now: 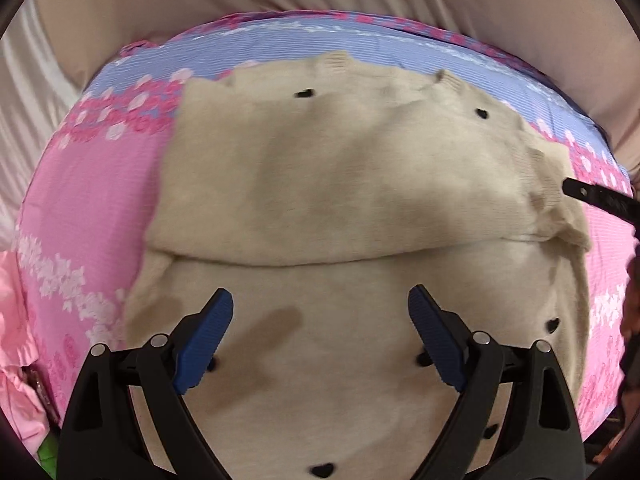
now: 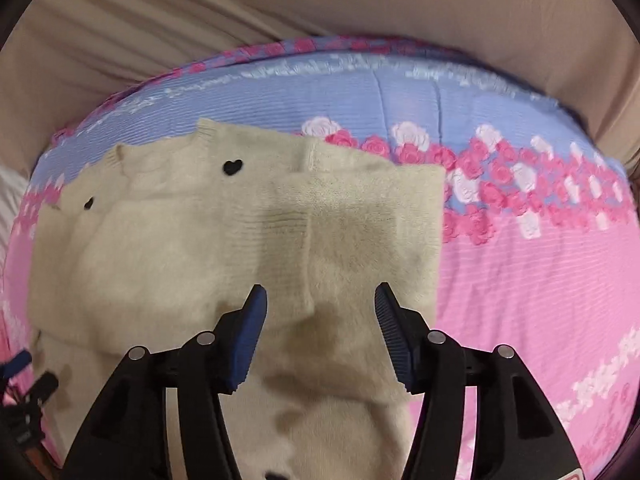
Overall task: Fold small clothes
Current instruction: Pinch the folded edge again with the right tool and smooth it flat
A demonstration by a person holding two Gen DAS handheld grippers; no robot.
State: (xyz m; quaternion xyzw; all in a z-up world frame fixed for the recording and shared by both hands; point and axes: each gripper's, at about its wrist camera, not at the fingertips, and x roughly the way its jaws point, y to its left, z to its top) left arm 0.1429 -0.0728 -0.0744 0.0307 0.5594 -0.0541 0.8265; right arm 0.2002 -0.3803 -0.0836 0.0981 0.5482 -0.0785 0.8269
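Jaws on my left gripper (image 1: 320, 300) stand wide apart above the cream sweater (image 1: 340, 184), with nothing between the blue pads (image 1: 208, 336) and no contact with the knit that I can confirm. My right gripper (image 2: 320, 300) is likewise parted, less widely, hanging over the sweater's right-hand edge; the fabric lies below the gap and neither pad presses on it. Directly beneath my left gripper I see the sweater's lower body lying flat, dotted with small black hearts (image 1: 322, 469), and a darker patch on the knit that may be shadow or a stain; I cannot tell which. Just beyond the pads a folded layer crosses the sweater from side to side, its lower edge forming a clear straight line. In the right wrist view a ribbed cuff (image 2: 286, 216) of a sleeve lies across the middle of the garment, on top of that folded layer. Further on, the ribbed neckline (image 1: 340, 60) sits at the far end, facing away from me. The sweater rests on a pink and blue bedspread (image 2: 520, 280) printed with roses, roughly in its middle. At the left edge of the left wrist view a bunch of pink cloth (image 1: 16, 360) lies beside the bedspread. Farthest off, beige sheeting (image 2: 280, 0) lies in creases behind the bedspread.
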